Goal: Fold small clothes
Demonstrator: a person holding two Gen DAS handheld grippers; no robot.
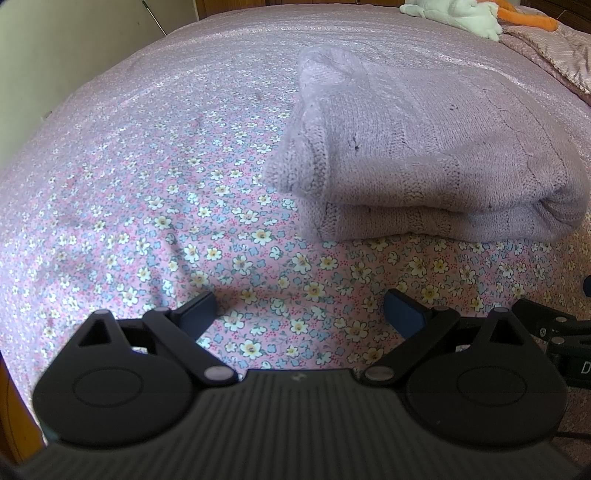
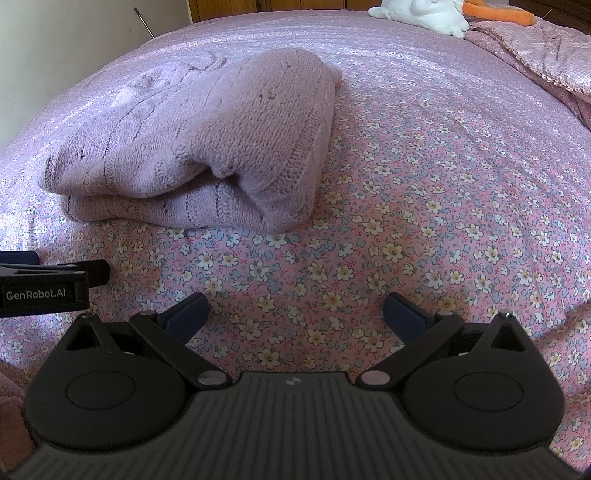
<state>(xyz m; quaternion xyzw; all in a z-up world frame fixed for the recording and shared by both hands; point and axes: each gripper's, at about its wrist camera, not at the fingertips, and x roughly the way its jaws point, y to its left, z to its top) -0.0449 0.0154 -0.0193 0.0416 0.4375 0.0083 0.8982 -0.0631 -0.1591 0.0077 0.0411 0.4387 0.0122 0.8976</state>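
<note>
A lilac knitted sweater (image 1: 424, 162) lies folded in a thick bundle on the floral bed sheet (image 1: 147, 206). In the right wrist view the sweater (image 2: 207, 147) sits ahead and to the left. My left gripper (image 1: 301, 310) is open and empty, low over the sheet, a short way in front of the bundle. My right gripper (image 2: 295, 310) is open and empty too, in front of the bundle's right end. The left gripper's body (image 2: 44, 284) shows at the left edge of the right wrist view.
A white plush toy with an orange part (image 2: 436, 13) lies at the far edge of the bed. A pink quilt (image 2: 546, 55) is bunched at the far right. A pale wall (image 1: 74, 44) stands to the left.
</note>
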